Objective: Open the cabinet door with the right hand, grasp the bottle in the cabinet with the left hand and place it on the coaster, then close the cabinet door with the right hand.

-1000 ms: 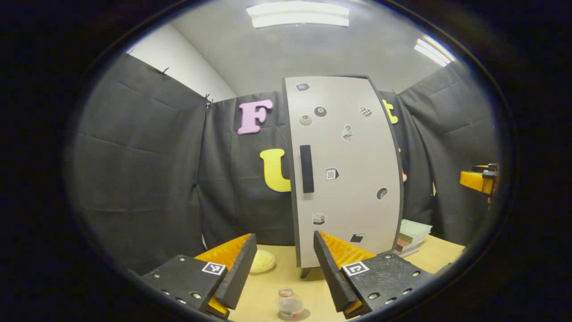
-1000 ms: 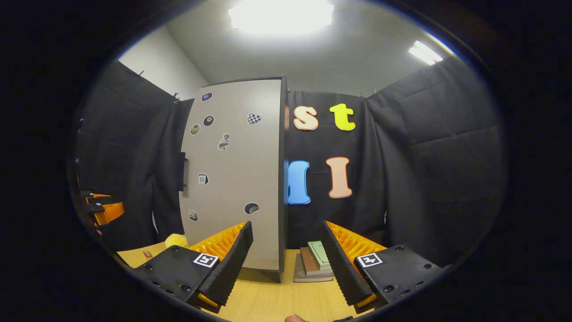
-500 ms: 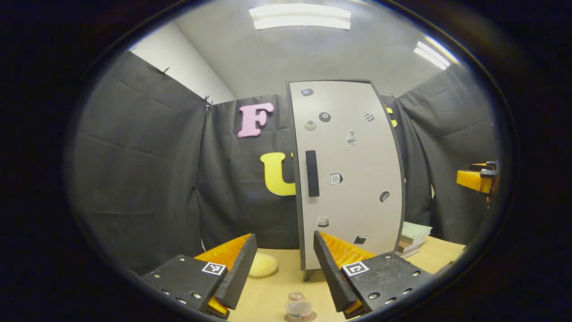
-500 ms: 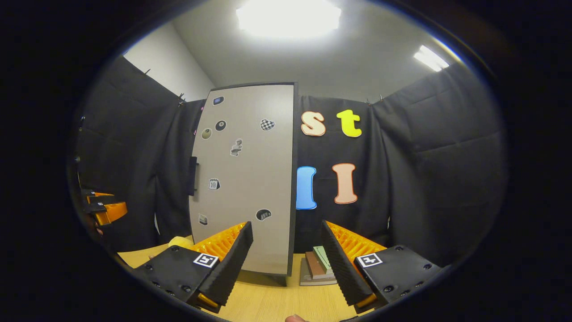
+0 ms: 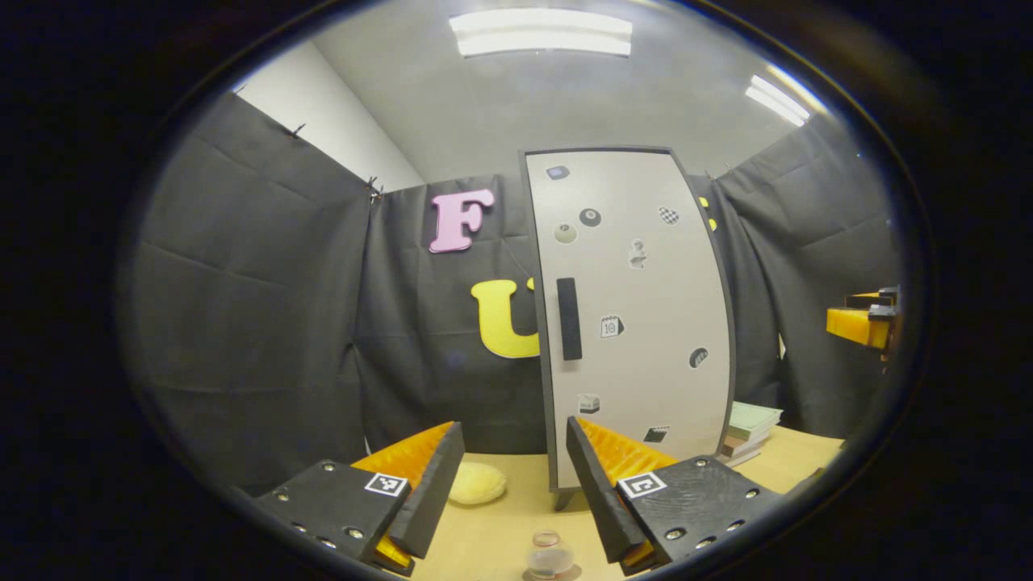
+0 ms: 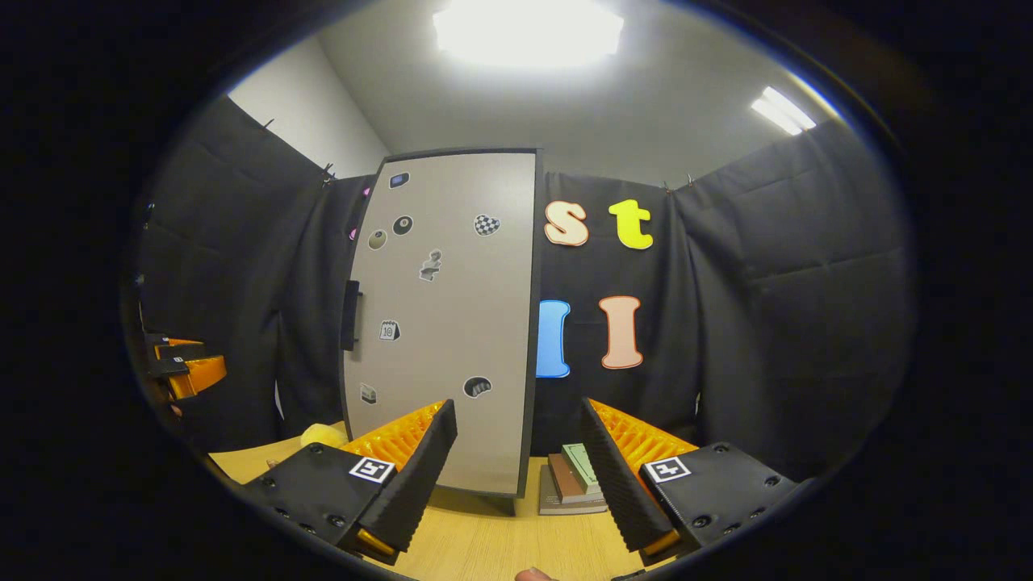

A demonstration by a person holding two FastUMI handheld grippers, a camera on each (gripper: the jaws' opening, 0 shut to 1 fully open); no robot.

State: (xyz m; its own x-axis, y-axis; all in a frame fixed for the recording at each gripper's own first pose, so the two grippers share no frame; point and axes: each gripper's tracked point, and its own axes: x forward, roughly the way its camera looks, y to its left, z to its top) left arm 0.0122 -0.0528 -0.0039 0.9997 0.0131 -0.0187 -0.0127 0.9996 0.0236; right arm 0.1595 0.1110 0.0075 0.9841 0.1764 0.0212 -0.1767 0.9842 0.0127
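Observation:
The tall grey cabinet (image 5: 637, 315) stands on the wooden table with its door shut; a dark handle (image 5: 569, 319) sits on the door's left side. The same cabinet (image 6: 444, 323) appears in the right gripper view. A small clear bottle (image 5: 549, 557) stands on a round coaster (image 5: 571, 573) on the table, low between the fingers of my left gripper (image 5: 512, 484), which is open and holds nothing. My right gripper (image 6: 516, 468) is open too, back from the cabinet's right edge. Each gripper shows at the far edge of the other's view, the right (image 5: 863, 323) and the left (image 6: 186, 371).
A yellow sponge (image 5: 476, 482) lies on the table (image 5: 492, 541) left of the cabinet. A stack of books (image 6: 573, 480) lies right of the cabinet, also seen as the books (image 5: 746, 432) in the left gripper view. Black cloth walls close in the booth.
Both grippers have drawn back a little from the cabinet; the bottle has slid lower in the left gripper view. The door stays shut and both grippers stay open.

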